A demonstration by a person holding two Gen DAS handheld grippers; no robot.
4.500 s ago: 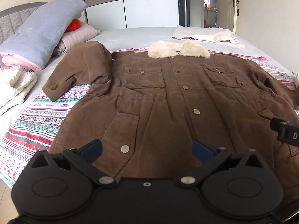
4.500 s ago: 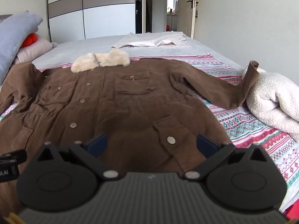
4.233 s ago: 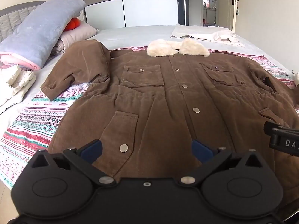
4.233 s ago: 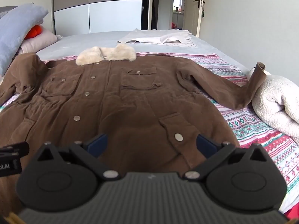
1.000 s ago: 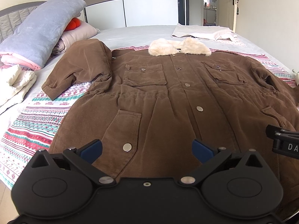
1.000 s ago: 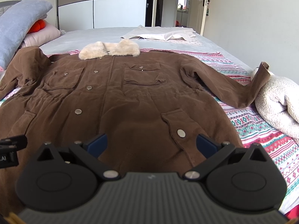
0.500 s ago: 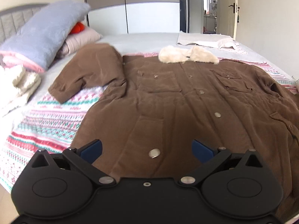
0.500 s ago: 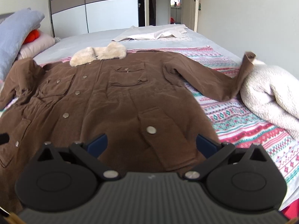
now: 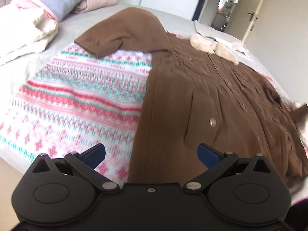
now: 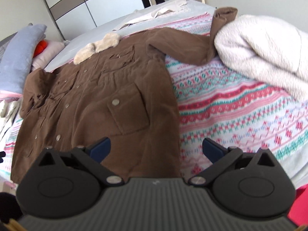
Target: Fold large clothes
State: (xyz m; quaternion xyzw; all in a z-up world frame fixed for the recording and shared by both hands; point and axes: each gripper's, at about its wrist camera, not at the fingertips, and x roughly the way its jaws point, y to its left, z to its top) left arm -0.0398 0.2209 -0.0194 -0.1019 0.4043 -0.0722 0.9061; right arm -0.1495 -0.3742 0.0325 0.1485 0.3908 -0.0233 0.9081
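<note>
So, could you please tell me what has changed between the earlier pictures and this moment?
Both tongs have swung outward from the middle of the brown fur-collared coat: the left tongs now sit over its left hem edge, the right tongs over its right hem edge, each with patterned blanket below. Nothing was gripped or released. The coat lies spread as before, and both tongs stay open.

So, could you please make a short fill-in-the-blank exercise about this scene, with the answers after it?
1. The coat on the bed is ____ in colour.
2. Its collar is made of pale ____.
3. The jaws of both the left gripper and the right gripper are ____, holding nothing.
4. In the right wrist view, one cuff rests against a ____ fleece blanket.

Answers: brown; fur; open; white
</note>
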